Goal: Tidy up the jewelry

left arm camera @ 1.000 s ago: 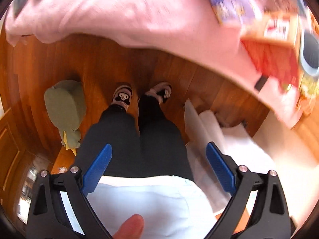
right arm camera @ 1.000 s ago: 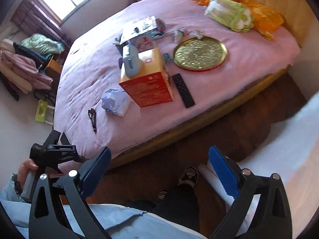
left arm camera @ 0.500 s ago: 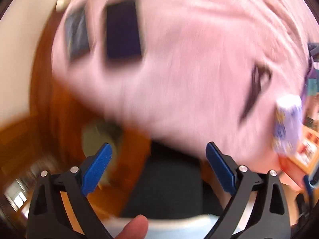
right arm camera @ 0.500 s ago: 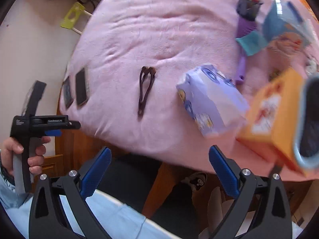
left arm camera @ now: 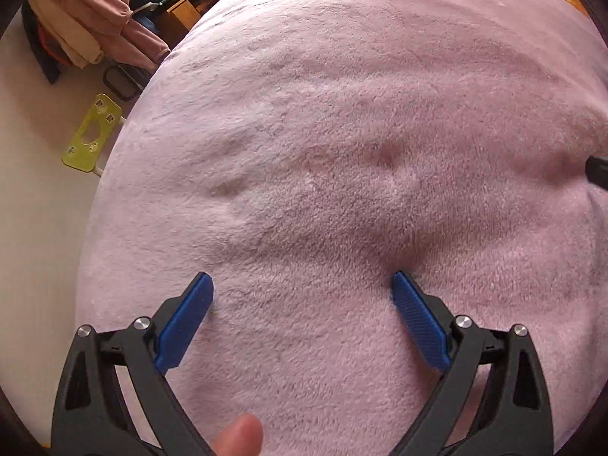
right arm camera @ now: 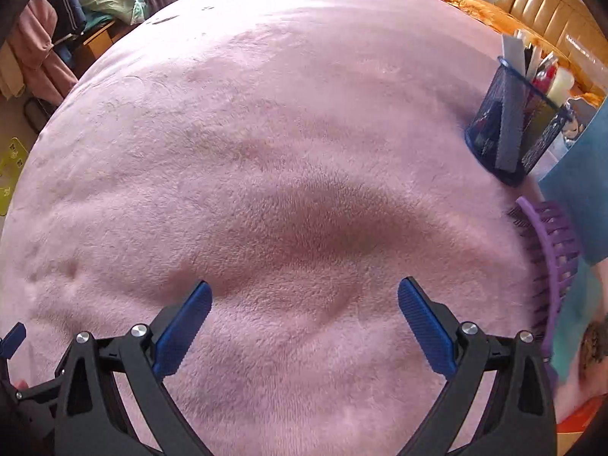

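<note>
No jewelry shows in either view now. My left gripper (left arm camera: 302, 285) is open and empty, low over the bare pink fleece blanket (left arm camera: 361, 133). My right gripper (right arm camera: 304, 292) is open and empty too, over the same blanket (right arm camera: 266, 133). A blue fingertip of the left gripper shows at the left edge of the right wrist view (right arm camera: 13, 338). A dark part at the right edge of the left wrist view (left arm camera: 598, 171) may be the right gripper.
A blue mesh holder (right arm camera: 513, 129) with pens and tools stands at the right. A purple comb (right arm camera: 554, 258) and teal items (right arm camera: 581, 174) lie beside it. Clothes (left arm camera: 91, 26) hang and a yellow-green stool (left arm camera: 93, 138) stands left of the bed.
Both grippers swung up from the floor and the person's legs and moved in over the bed. The hair clip, tissue pack and orange box have left the views.
</note>
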The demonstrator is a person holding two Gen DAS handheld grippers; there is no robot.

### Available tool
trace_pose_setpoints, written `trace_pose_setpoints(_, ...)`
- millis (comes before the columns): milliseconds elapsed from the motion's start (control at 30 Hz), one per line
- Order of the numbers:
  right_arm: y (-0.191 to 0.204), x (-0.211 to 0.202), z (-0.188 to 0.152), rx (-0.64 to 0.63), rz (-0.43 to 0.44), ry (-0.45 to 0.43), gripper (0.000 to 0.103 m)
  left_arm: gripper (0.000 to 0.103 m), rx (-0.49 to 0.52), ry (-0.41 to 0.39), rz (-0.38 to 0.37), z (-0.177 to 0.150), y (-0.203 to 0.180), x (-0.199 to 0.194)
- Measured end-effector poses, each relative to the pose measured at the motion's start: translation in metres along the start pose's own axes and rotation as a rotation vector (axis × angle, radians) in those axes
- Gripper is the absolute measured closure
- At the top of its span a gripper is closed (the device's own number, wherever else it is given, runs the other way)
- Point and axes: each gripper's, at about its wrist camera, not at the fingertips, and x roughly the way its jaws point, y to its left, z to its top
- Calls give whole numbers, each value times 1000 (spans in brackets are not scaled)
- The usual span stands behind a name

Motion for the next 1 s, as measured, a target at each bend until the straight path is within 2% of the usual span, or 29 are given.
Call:
trace_pose_setpoints(100,-4,-6,-25,-17,12,-166,4,8,-70,-140,-28,-23,4,-3)
trace_pose_setpoints(167,-8,-8,-33,-5,25,-201,4,8,-108,-167,-69,-31,9,-1)
trace_pose_setpoints(300,-11,-12,-41,-12,16,-193,4,8,-133,-144,-111,-27,9,4)
trace_pose_setpoints(467,-9,-10,-37,-8,21,-191,4,7,-113,-148,-85,-21,-1,9)
trace_pose_setpoints(1000,-6,-5,-30,-8,21,-190,4,7,-113,-148,-95,-20,-1,8)
